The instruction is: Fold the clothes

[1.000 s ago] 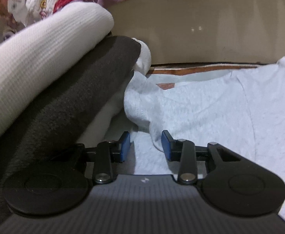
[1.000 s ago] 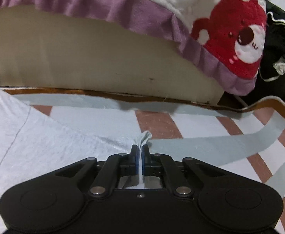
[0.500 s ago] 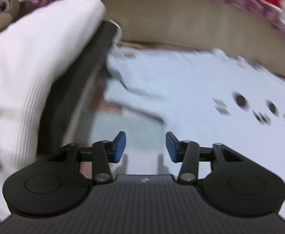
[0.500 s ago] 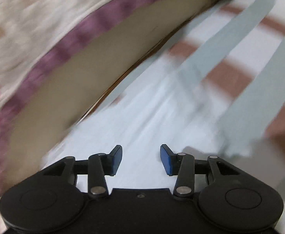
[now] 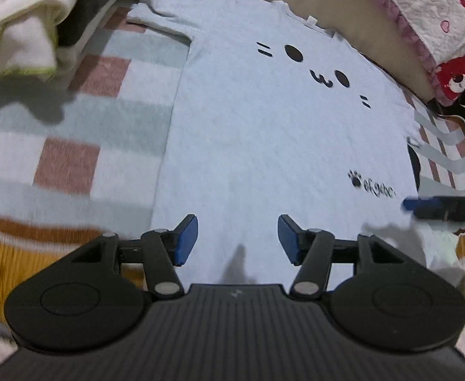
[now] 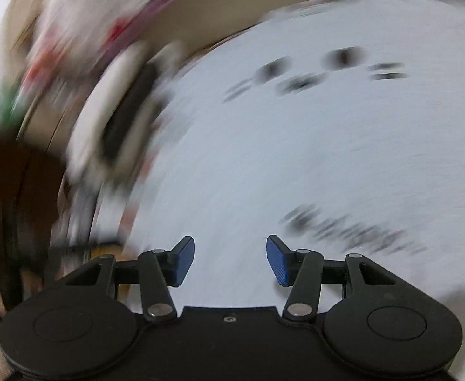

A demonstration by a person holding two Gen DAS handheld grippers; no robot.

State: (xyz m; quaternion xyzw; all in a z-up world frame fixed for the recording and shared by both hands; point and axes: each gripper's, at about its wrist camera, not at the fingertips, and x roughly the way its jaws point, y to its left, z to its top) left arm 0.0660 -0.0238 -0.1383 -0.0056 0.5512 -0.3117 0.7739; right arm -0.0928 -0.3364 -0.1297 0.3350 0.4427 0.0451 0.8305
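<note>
A pale blue T-shirt (image 5: 264, 133) with a black cat face and paw print lies flat on a striped blanket (image 5: 83, 127), neck away from me. My left gripper (image 5: 237, 241) is open and empty above the shirt's near hem. My right gripper (image 6: 230, 260) is open and empty over the same shirt (image 6: 296, 158); its view is heavily blurred. A blue fingertip of the right gripper (image 5: 423, 204) shows at the right edge of the left wrist view.
A pile of white and dark clothes (image 5: 35, 16) sits at the far left. A beige headboard or cushion (image 5: 343, 6) and a bear-print quilt (image 5: 448, 31) run behind the shirt. The blanket's orange edge (image 5: 25, 231) is near left.
The right gripper let go of the shirt's sleeve and opened. Both grippers pulled back toward the shirt's hem end, so the whole shirt front now shows.
</note>
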